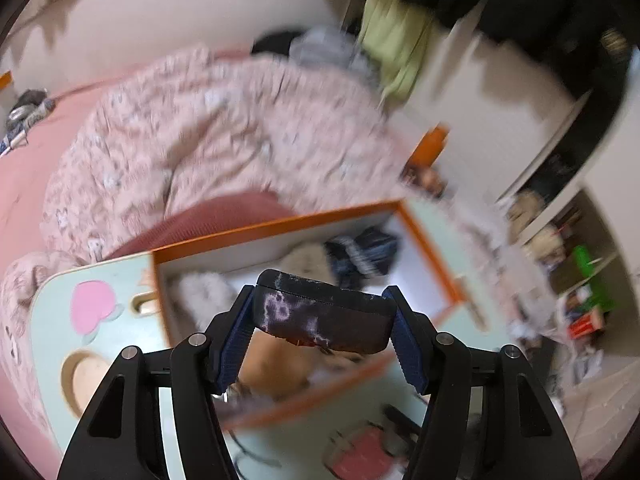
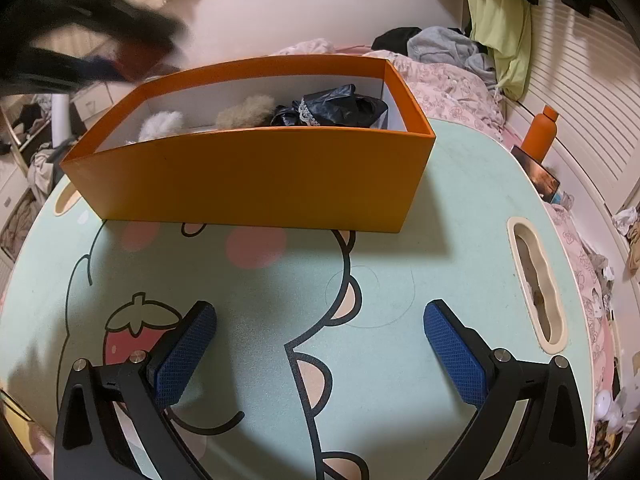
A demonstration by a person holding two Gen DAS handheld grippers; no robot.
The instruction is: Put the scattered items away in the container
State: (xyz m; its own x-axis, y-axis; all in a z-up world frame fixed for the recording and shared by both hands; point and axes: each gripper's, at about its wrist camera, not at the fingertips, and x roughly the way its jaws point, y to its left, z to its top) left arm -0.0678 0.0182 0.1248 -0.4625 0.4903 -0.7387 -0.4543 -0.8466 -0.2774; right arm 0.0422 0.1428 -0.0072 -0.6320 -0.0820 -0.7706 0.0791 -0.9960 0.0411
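Note:
In the left wrist view my left gripper is shut on a dark oblong case with worn pale marks, held above the open orange box. The box stands on the mint-green cartoon table and holds a white fluffy item, a beige fluffy item and a dark shiny bundle with lace. My right gripper hangs open over bare tabletop in front of the box, nothing between its fingers. The left gripper shows as a dark blur above the box's far left corner.
A pink patterned quilt and heaped clothes lie on the bed behind the table. An orange bottle and a phone sit at the table's right edge. Cluttered shelves stand nearby. The table has a handle slot.

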